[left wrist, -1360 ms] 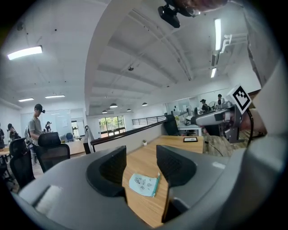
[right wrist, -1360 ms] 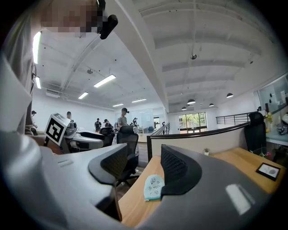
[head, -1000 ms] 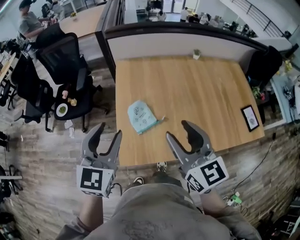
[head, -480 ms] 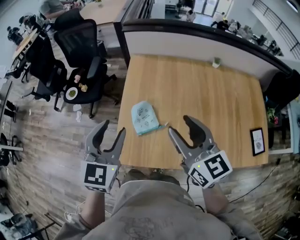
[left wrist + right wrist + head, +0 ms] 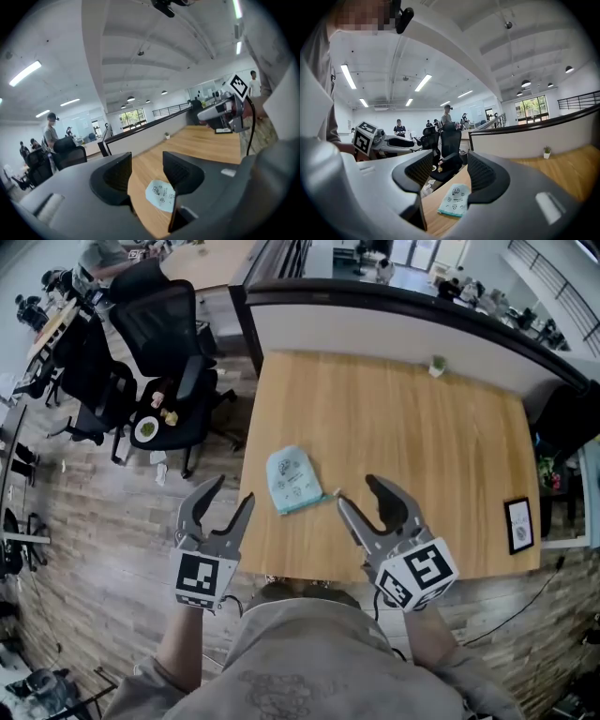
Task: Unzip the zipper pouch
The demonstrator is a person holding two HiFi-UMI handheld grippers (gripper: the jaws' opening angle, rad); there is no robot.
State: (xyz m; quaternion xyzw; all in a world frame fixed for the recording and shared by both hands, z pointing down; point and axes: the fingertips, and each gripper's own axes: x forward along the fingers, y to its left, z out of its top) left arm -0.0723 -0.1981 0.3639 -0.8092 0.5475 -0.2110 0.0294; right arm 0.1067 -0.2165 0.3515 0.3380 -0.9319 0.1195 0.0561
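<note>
A pale blue zipper pouch [image 5: 292, 480] with small dark prints lies flat near the left front of the wooden table [image 5: 422, 437]; its zipper pull [image 5: 333, 494] sticks out to the right. The pouch [image 5: 161, 196] shows between the left jaws, and the pouch [image 5: 454, 199] shows between the right jaws too. My left gripper [image 5: 223, 501] hangs open off the table's front left corner, short of the pouch. My right gripper [image 5: 360, 495] is open over the front edge, just right of the pull. Neither touches the pouch.
A small potted plant [image 5: 438, 365] stands at the table's far edge by the partition wall [image 5: 375, 324]. A black framed card [image 5: 518, 525] lies at the right front. Black office chairs [image 5: 173, 352] stand left of the table on the wooden floor.
Both grippers stay open and empty. The view has shifted slightly; the grippers have edged a little closer to the pouch, the right one nearing the zipper pull.
</note>
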